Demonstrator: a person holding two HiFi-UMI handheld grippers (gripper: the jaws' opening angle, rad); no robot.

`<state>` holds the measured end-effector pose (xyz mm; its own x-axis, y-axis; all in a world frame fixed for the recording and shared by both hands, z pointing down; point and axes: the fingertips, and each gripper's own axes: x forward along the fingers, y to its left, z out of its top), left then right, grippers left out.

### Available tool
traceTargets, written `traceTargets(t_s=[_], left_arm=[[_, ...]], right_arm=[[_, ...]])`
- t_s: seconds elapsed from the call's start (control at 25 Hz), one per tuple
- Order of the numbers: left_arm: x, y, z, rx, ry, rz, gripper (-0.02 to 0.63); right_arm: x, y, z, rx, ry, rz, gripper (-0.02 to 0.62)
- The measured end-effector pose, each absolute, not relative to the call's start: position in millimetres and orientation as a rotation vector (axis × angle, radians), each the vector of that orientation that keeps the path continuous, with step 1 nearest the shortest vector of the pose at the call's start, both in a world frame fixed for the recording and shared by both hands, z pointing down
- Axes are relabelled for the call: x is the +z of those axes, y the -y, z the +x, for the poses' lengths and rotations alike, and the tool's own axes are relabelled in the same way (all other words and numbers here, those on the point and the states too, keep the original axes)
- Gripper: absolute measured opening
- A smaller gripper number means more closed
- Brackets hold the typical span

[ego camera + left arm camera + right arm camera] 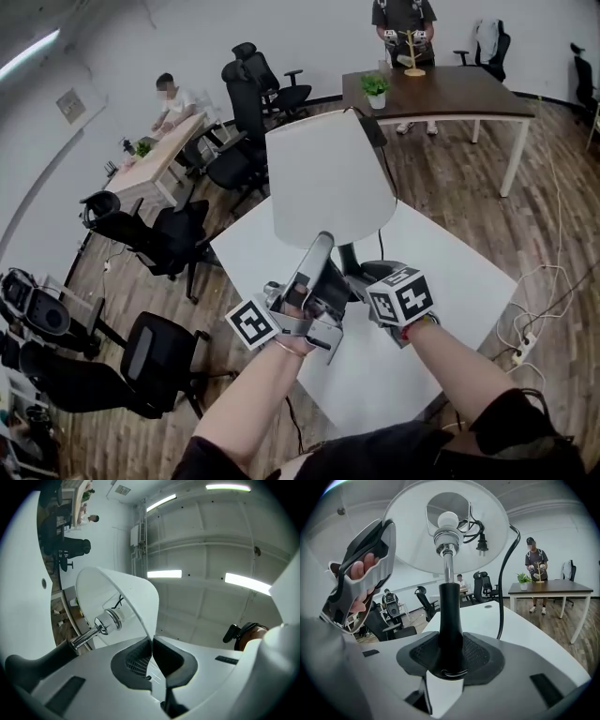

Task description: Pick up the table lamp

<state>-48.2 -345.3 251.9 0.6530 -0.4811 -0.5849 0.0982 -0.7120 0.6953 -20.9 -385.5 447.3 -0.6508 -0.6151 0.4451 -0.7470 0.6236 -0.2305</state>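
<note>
Chairs [173, 239] in black crowd the left of the head view, and above them, in the upper left, a seated person [173, 98] bends over a wooden desk [155, 159]. Moving in toward the middle, the white table [441, 272] fills the centre of the frame, and over it stands the table lamp [328, 187], its big white shade tilted toward the camera. Low centre, the left gripper [322, 246] reaches up to the bottom edge of that shade. In the left gripper view the left gripper [151, 641] has its jaws squeezed right together on the thin rim of the shade [124, 595], with the chrome bulb socket [110, 619] showing inside, to the left. Just to the right in the head view, the right gripper [361, 274] sits low at the black stem [349, 255]. In the right gripper view its jaws [451, 660] stand fairly wide but clamp both sides of the thick stem [451, 620]. The bulb [448, 520] sits straight above, and a black cord [502, 583] hangs down at the right. The lamp's base is hidden behind the two grippers. Upper right of the head view, a dark table [441, 94] carries a potted plant [375, 87], and a standing person [405, 19] is behind it.
</note>
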Motion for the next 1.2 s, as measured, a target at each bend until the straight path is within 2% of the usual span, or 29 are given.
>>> traceTargets(t_s=[0.56,1.2], left_arm=[[190.2,200.5,-93.2,-1.044,0.122,2.271,0.015],[211.5,47.1,-116.4,-1.055,-0.014,2.302,0.015]], right_arm=[[386.1,250.5,-65.5,0.504,2.564,1.186,0.172],[406.9,93.5,-83.2,0.538,2.543,1.189,0.172]])
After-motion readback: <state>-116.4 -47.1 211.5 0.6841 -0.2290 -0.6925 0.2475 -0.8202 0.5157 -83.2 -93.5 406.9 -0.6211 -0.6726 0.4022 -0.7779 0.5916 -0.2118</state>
